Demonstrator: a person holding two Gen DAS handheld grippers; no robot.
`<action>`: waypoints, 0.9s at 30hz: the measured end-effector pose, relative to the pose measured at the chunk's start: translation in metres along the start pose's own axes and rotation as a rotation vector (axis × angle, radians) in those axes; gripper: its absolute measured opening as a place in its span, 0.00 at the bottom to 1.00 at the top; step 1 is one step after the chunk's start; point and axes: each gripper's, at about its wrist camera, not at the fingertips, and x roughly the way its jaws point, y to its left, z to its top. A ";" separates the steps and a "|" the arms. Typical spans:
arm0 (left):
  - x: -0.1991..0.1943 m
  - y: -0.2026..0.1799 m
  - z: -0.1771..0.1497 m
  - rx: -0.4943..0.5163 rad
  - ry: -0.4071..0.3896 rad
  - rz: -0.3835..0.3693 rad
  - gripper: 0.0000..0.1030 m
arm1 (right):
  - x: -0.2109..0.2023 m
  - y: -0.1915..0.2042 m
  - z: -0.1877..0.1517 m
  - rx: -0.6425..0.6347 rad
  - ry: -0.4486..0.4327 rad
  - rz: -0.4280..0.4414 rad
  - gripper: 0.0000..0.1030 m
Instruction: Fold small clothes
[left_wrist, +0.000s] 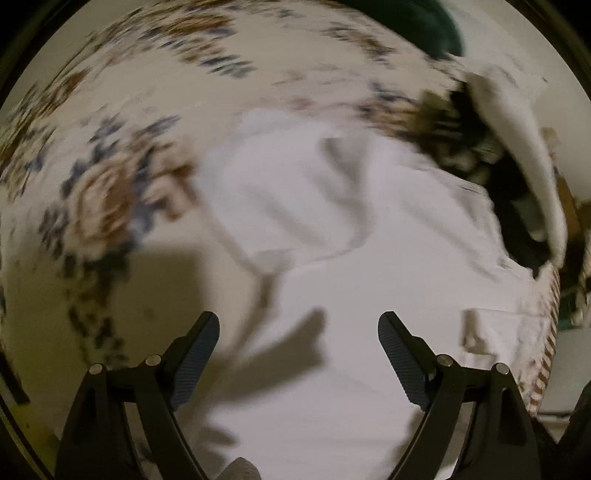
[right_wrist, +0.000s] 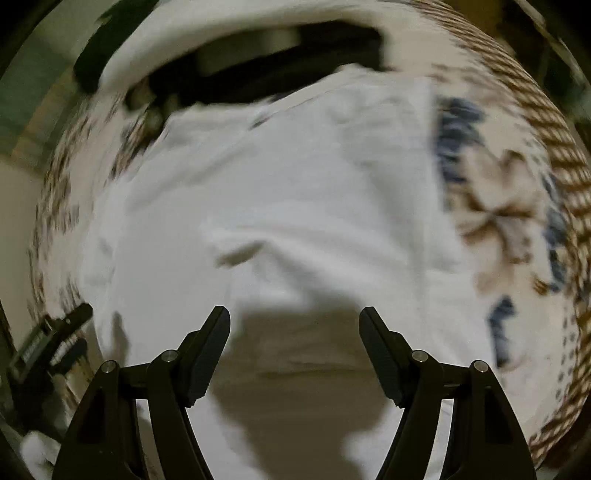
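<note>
A white garment (left_wrist: 332, 229) lies spread and creased on a flower-patterned cloth (left_wrist: 103, 192); both views are blurred. In the left wrist view my left gripper (left_wrist: 298, 325) hangs above the garment's near part, jaws wide apart, nothing between them. Its shadow falls on the fabric below. The same white garment (right_wrist: 295, 192) fills the right wrist view, with a fold running across its middle. My right gripper (right_wrist: 294, 320) hovers over it, open and holding nothing, and a dark shadow lies on the cloth between its fingers.
A white sleeve-like strip (left_wrist: 524, 155) with dark items beside it lies at the cloth's right edge. The patterned cloth (right_wrist: 517, 206) has a brown braided border (right_wrist: 554, 147). Dark clothing (right_wrist: 258, 66) sits beyond the garment. A black device (right_wrist: 48, 343) shows at the left.
</note>
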 end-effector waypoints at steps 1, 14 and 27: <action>0.001 0.007 0.001 -0.016 0.000 0.007 0.85 | 0.007 0.008 -0.002 -0.032 0.004 -0.036 0.69; -0.002 0.048 0.007 -0.086 -0.020 0.003 0.85 | 0.020 0.036 -0.061 -0.271 -0.001 -0.190 0.07; 0.032 0.116 0.040 -0.535 -0.017 -0.241 0.85 | -0.003 -0.009 -0.053 -0.061 0.067 0.024 0.61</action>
